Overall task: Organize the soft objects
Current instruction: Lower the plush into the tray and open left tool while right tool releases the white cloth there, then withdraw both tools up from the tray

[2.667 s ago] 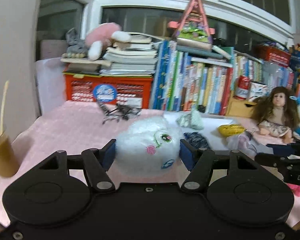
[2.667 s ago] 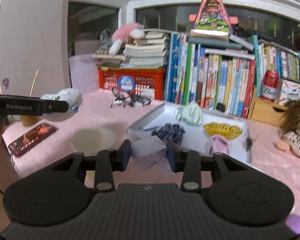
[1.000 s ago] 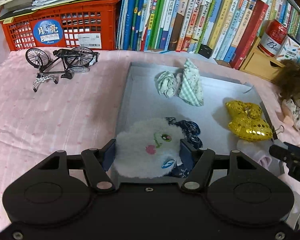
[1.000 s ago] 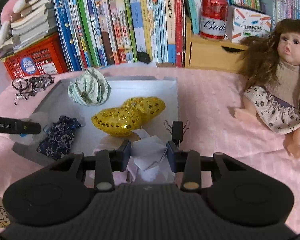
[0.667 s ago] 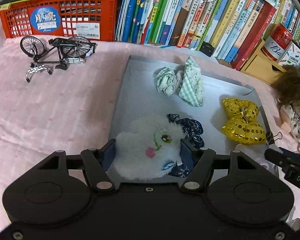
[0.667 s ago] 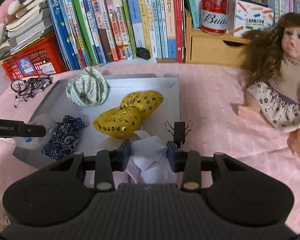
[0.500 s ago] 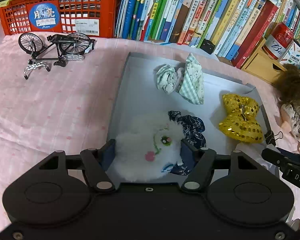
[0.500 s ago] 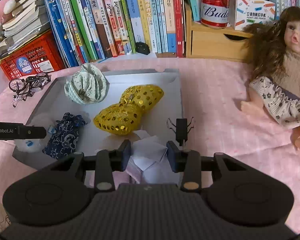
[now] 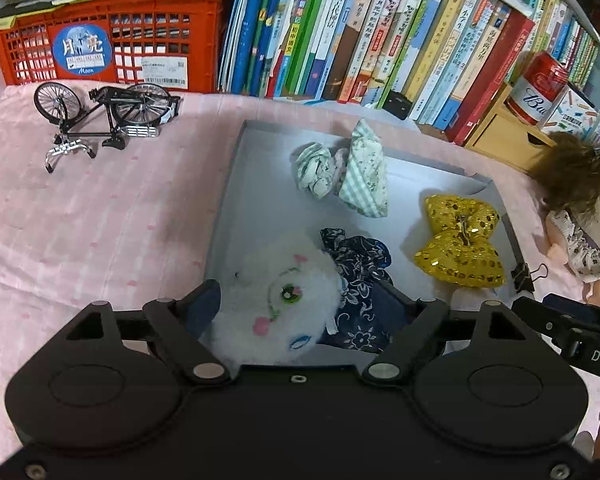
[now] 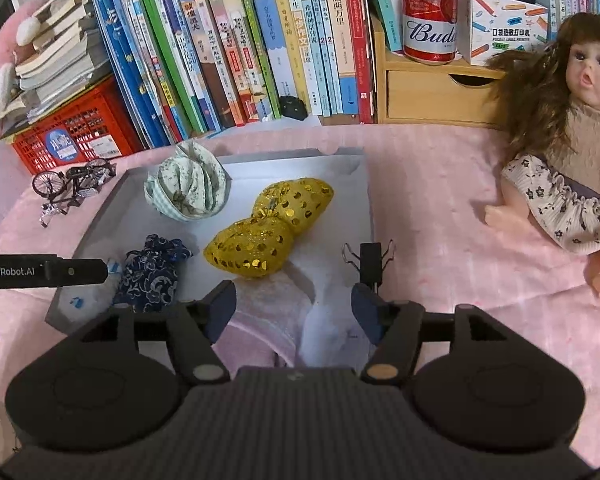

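White plush fills the gap of the left gripper (image 9: 306,306), whose jaws are opening; the white plush toy (image 9: 278,306) is seen between them at the near left corner of the grey tray (image 9: 236,184), the right pad already clear of it, so it is judged released and resting in the tray. The jaws of the right gripper (image 10: 292,306) are likewise opening, with the pale pink and white cloth (image 10: 296,312) lying loose between the pads at the tray's near right corner, neither pad pressing on it. Just beside the plush a dark blue floral pouch (image 9: 360,276) is seen, further in a gold sequin bow (image 9: 458,244) toward the right edge and a green checked cloth bundle (image 9: 348,172) near the far edge. A black binder clip (image 10: 370,262) is clipped on the right edge. The step in hand is judged to be the setting down of both soft things; next, both grippers would need to be lifted clear without dragging the fabric, then another soft object sought, perhaps the doll (image 10: 568,128) lying on the pink cloth outside the tray. Readable writing: "GenRobot.AI" on the left gripper's finger in the right view, "Bud" in script on the red can (image 10: 430,14), and "Moon" on the red crate (image 9: 108,48).
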Available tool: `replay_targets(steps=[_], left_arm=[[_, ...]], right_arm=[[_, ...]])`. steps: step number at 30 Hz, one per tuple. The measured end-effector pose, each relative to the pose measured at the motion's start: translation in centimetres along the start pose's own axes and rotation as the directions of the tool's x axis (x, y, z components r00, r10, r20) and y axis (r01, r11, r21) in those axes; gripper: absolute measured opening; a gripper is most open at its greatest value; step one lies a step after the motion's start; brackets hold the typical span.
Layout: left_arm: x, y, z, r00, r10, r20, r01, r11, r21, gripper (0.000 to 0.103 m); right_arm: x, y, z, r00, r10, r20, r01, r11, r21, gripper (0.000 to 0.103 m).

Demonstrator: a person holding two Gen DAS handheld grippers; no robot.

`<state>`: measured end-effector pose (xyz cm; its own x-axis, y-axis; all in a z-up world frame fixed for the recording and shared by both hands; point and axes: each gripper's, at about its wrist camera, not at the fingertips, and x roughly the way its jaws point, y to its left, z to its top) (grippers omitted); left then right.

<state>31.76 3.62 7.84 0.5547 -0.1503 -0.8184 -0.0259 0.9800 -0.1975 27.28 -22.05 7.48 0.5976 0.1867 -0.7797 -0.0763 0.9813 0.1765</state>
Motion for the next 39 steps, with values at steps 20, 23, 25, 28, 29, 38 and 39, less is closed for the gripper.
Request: replay_targets(steps=[20,23,25,28,29,38,39], left_arm=[[-7.3,-3.9,-4.1,0.988,-0.101,0.114,0.082,0.984,0.157,0.084],[-8.5,-4.3,-5.1,0.984,-0.113,0.135,0.089,0.981,0.172,0.084],[-9.3,-4.3,-5.7,0.980,-0.130,0.148,0.103,0.979,0.176,0.084],[-10.4,-4.5,-6.8,0.974,-0.148,0.170,0.117,0.977,0.180,0.085],[-10.7,-4.5,-7.2,0.973,-0.152,0.176,0.120,0.976,0.183,0.085],[-13.1,-5.2,-12.1,0.952,-0.229,0.204,0.190,0.962,0.195,0.085],[-13.3,-5.4,-12.7,0.949,-0.238,0.207,0.198,0.960,0.199,0.085]], right_arm=[[-7.4,1.4,-2.4,0.985,0.055,0.166,-0.042,0.996,-0.082,0.079],[-8.9,1.5,-3.2,0.978,0.069,0.196,-0.049,0.993,-0.105,0.079],[-10.0,1.5,-3.8,0.973,0.079,0.219,-0.054,0.992,-0.119,0.080],[-11.5,1.5,-4.8,0.963,0.084,0.257,-0.050,0.989,-0.136,0.080],[-12.1,1.5,-5.1,0.959,0.086,0.271,-0.048,0.988,-0.144,0.080],[-16.1,1.4,-8.8,0.920,0.105,0.377,-0.037,0.982,-0.185,0.082],[-16.4,1.3,-9.2,0.917,0.107,0.384,-0.036,0.982,-0.187,0.082]])
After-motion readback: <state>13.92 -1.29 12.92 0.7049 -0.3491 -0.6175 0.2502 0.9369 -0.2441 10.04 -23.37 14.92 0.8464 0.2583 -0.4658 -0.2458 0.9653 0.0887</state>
